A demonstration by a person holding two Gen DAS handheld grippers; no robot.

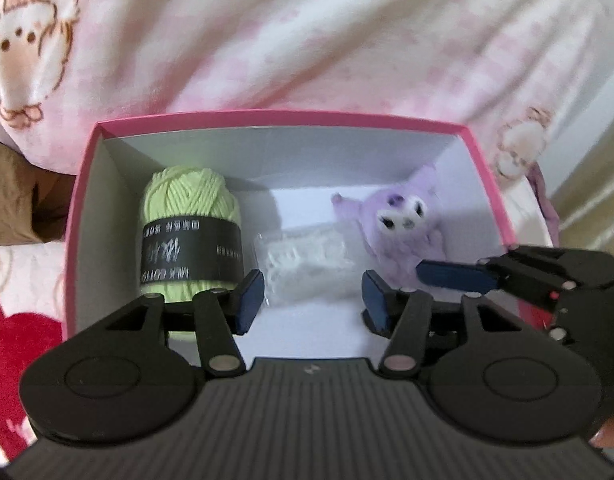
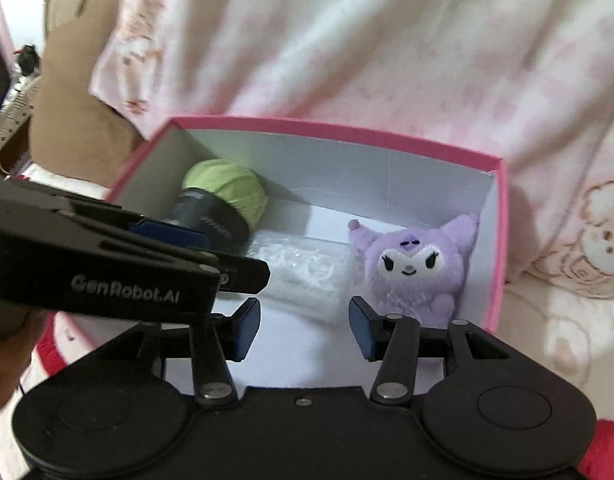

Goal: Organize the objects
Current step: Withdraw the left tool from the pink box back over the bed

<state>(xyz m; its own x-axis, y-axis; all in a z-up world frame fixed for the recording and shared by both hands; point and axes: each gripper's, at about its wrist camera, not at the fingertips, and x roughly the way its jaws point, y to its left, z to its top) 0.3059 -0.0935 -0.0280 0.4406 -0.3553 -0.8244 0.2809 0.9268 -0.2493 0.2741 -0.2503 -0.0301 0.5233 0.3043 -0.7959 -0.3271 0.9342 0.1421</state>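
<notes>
In my left wrist view, the pink box (image 1: 87, 216) fills the middle of the frame. Lime-green yarn skein (image 1: 189, 236) lies at its left, just above my left gripper's (image 1: 313, 300) left pad. The clear plastic packet (image 1: 305, 266) sits centre, just above the gap between my part-open, empty jaws. The purple plush toy (image 1: 395, 232) lies at right, where my right gripper (image 2: 305, 326) reaches in from the frame's right. That one's jaws are also part open, holding nothing, with the packet above the gap.
</notes>
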